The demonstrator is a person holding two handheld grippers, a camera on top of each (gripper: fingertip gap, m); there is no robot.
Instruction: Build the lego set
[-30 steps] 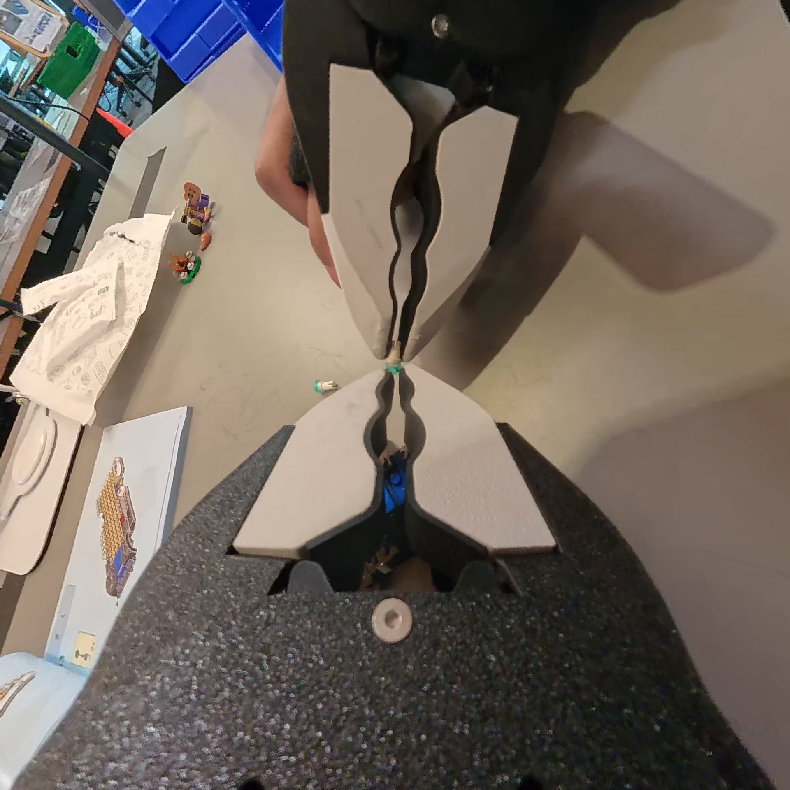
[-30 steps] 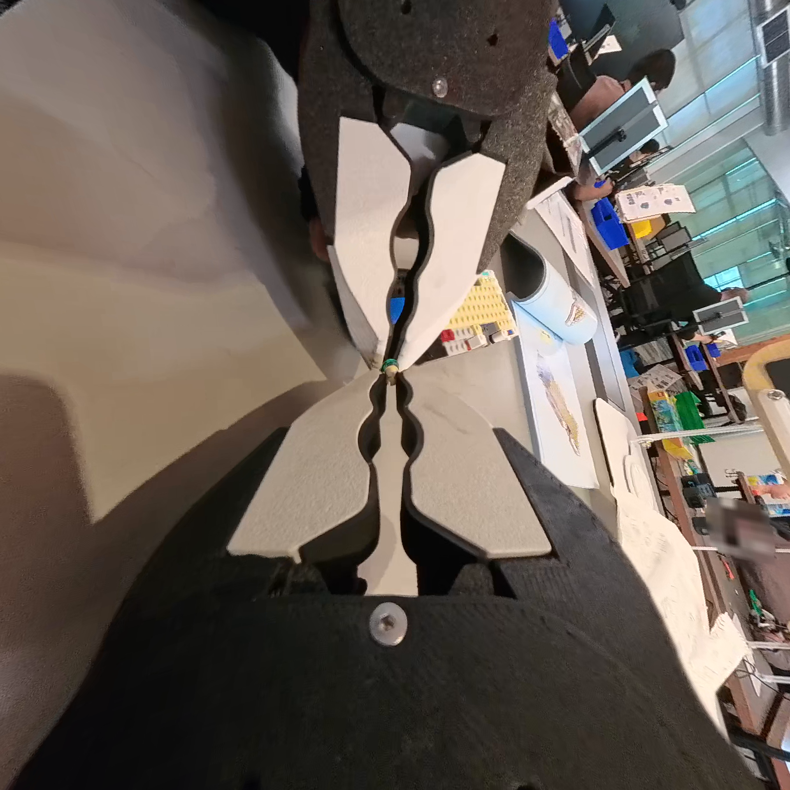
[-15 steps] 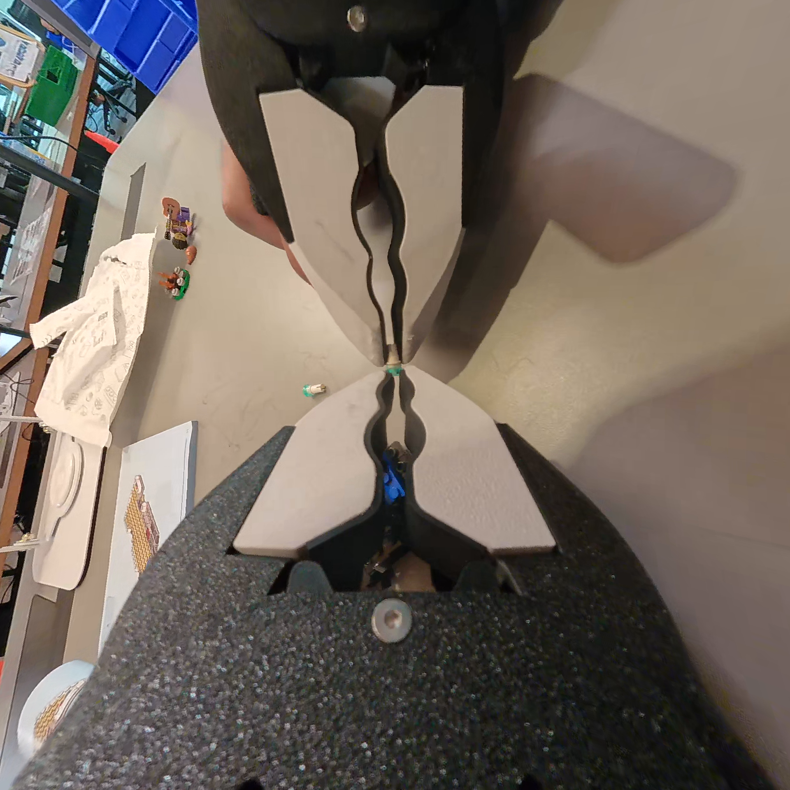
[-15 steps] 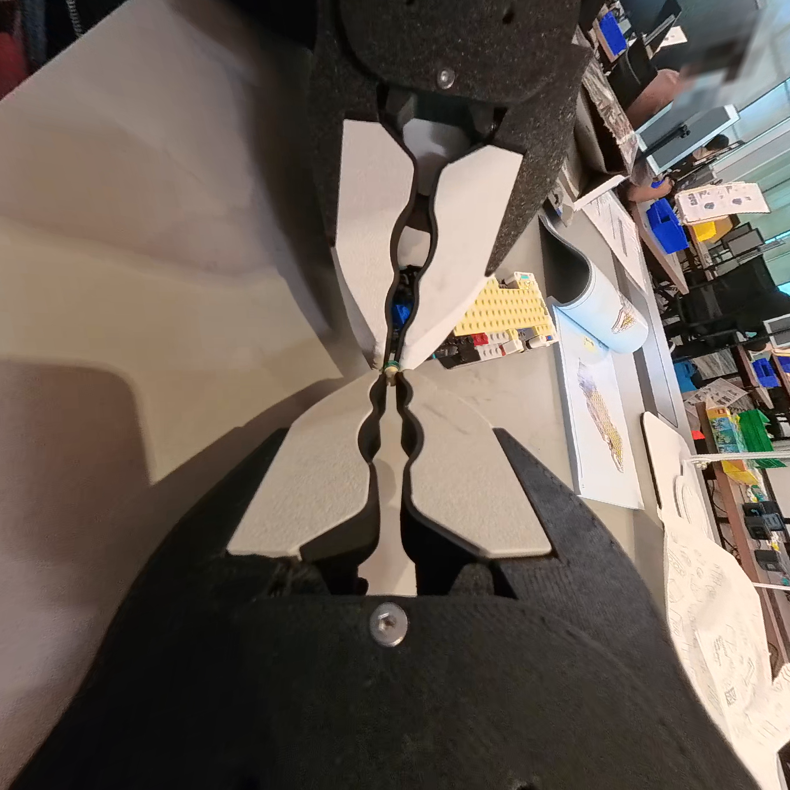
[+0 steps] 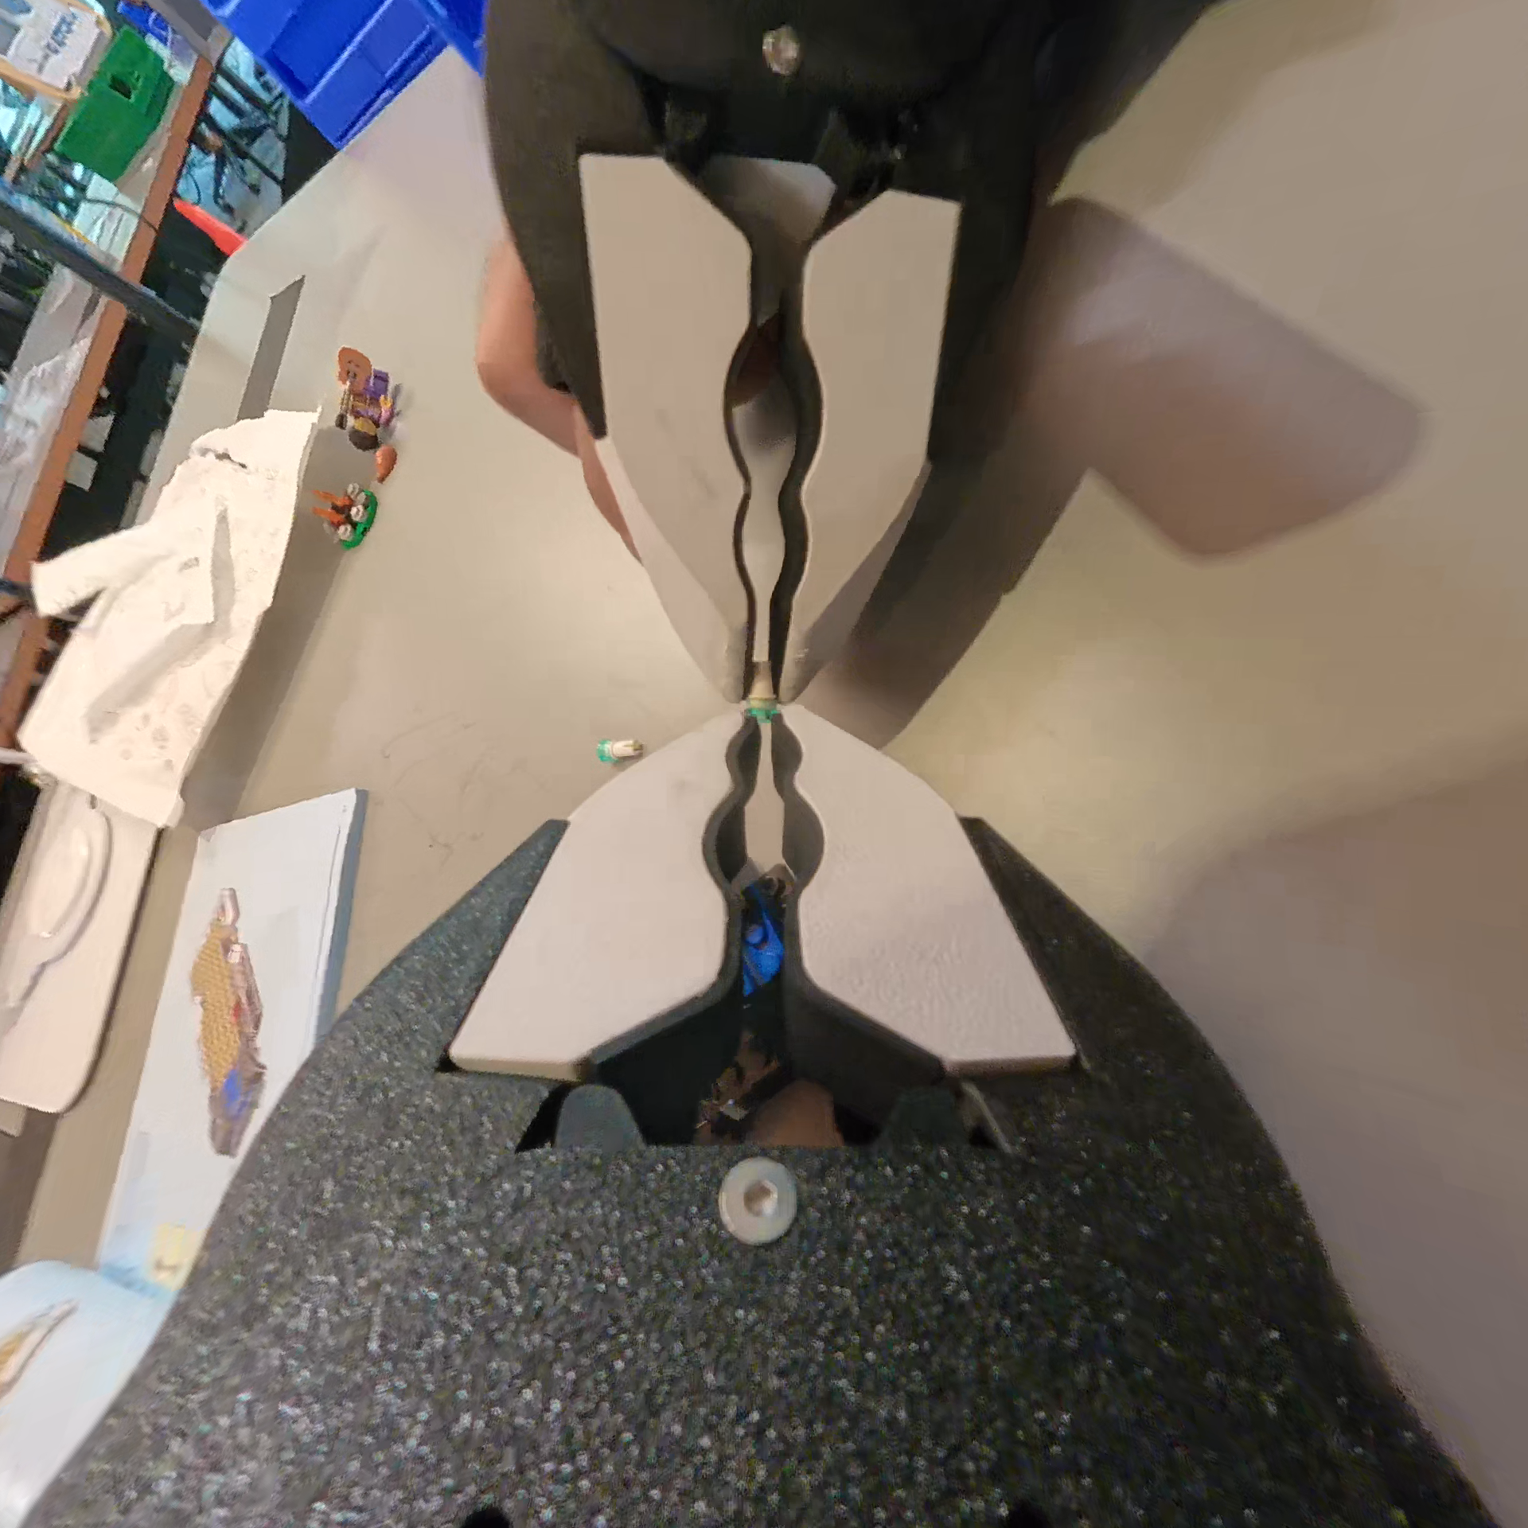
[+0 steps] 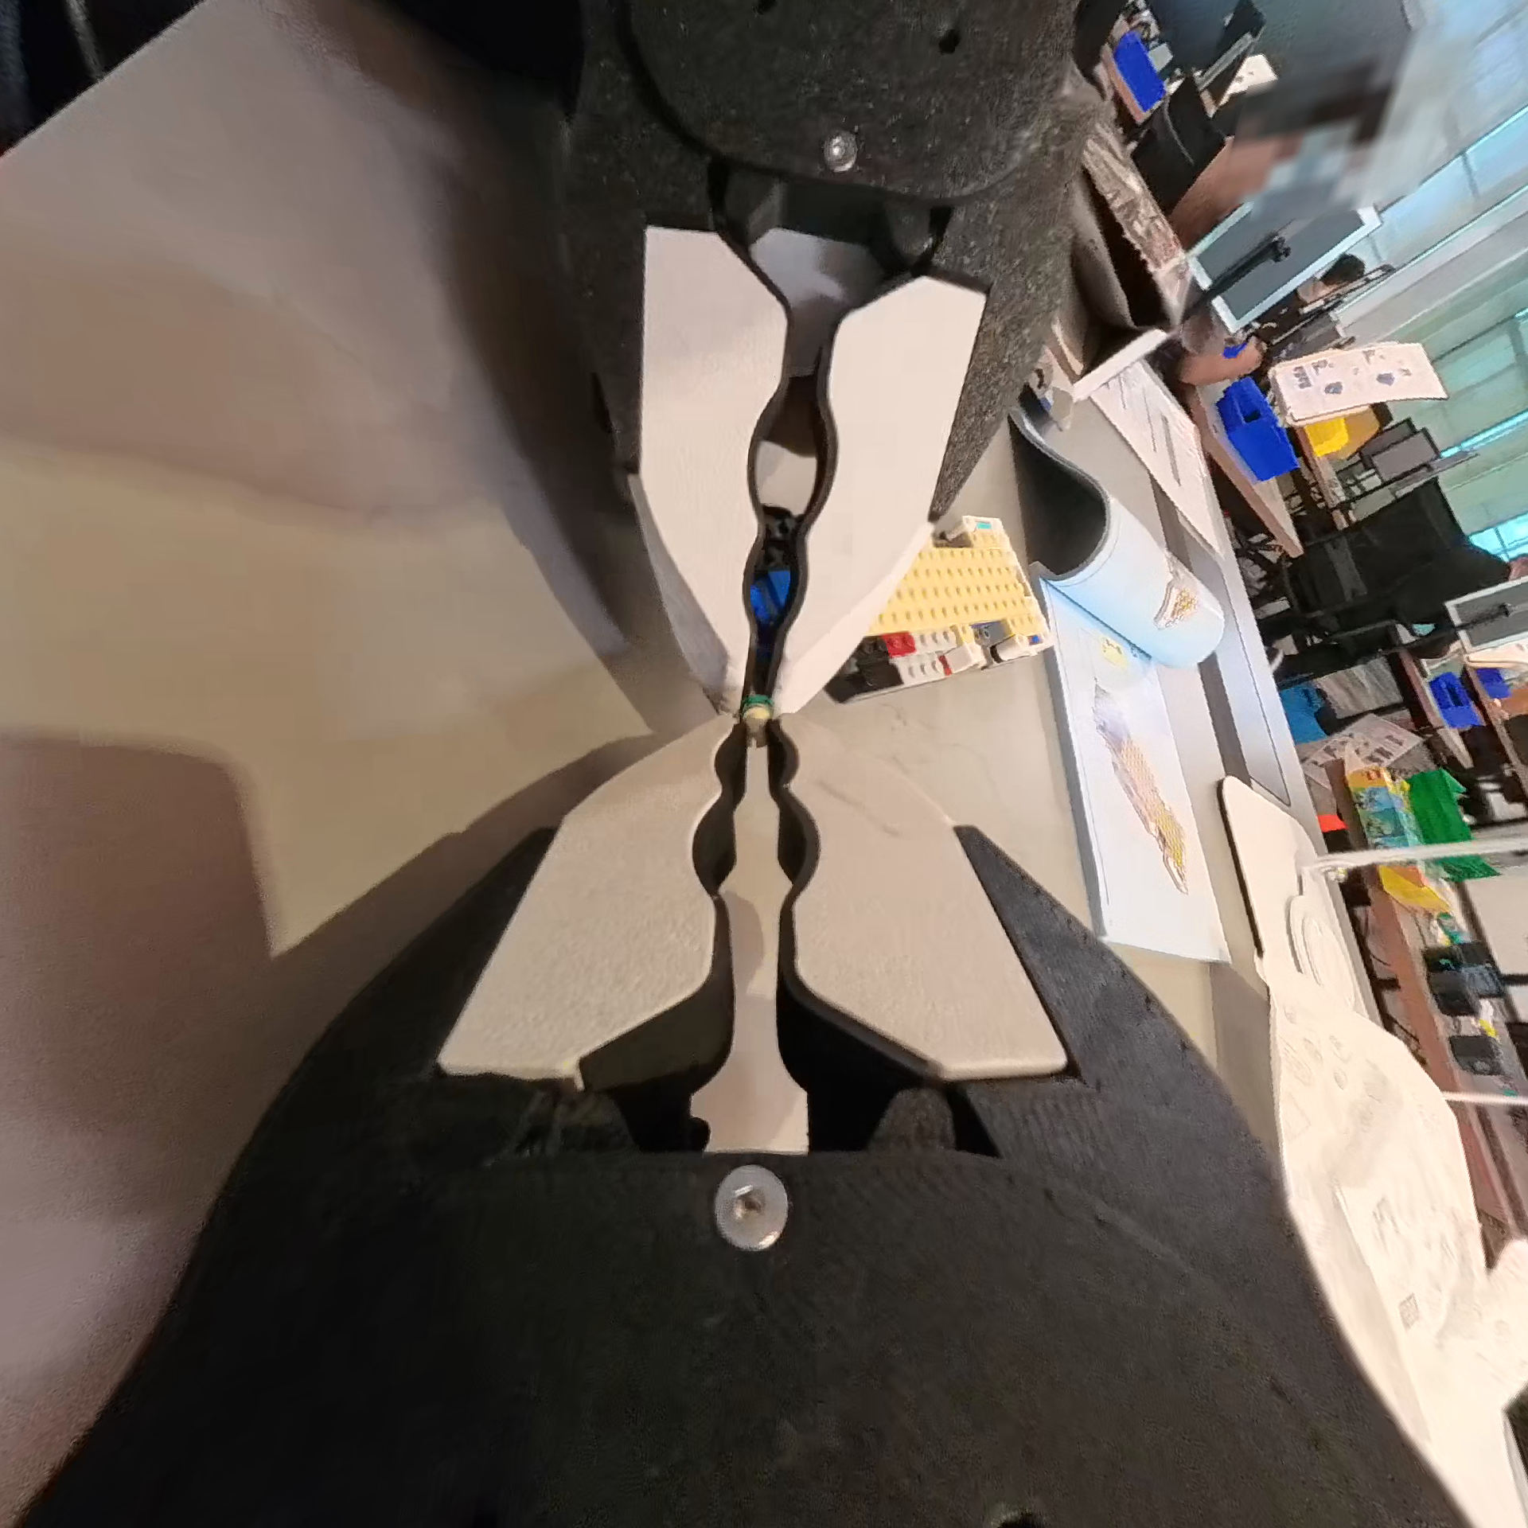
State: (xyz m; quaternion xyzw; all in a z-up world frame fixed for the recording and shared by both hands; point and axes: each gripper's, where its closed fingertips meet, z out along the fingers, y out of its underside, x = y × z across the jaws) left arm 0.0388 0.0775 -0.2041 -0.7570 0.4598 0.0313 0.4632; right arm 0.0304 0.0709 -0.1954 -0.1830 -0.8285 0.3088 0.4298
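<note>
A tiny toy piece (image 5: 761, 699), cream at one end with a green ring at the other, is pinched between two claws that meet tip to tip above the grey tabletop (image 5: 463, 661). The left claw (image 5: 761, 718) is closed almost fully on the green end; the right claw (image 6: 756, 728) is closed on the cream end. One more such piece (image 5: 618, 749) lies loose on the tabletop just beside the left claw. Farther off are two small toy figures (image 5: 364, 405) (image 5: 351, 517), a crumpled printed paper bag (image 5: 157, 653), one instruction booklet (image 6: 1133, 794) with a picture of a yellow model, one yellow studded brick model (image 6: 959, 604) and one pale blue cup lying on its side (image 6: 1133, 579). Blue bins (image 5: 347, 50) sit at the back. Print on the bag and booklet is too small to read
</note>
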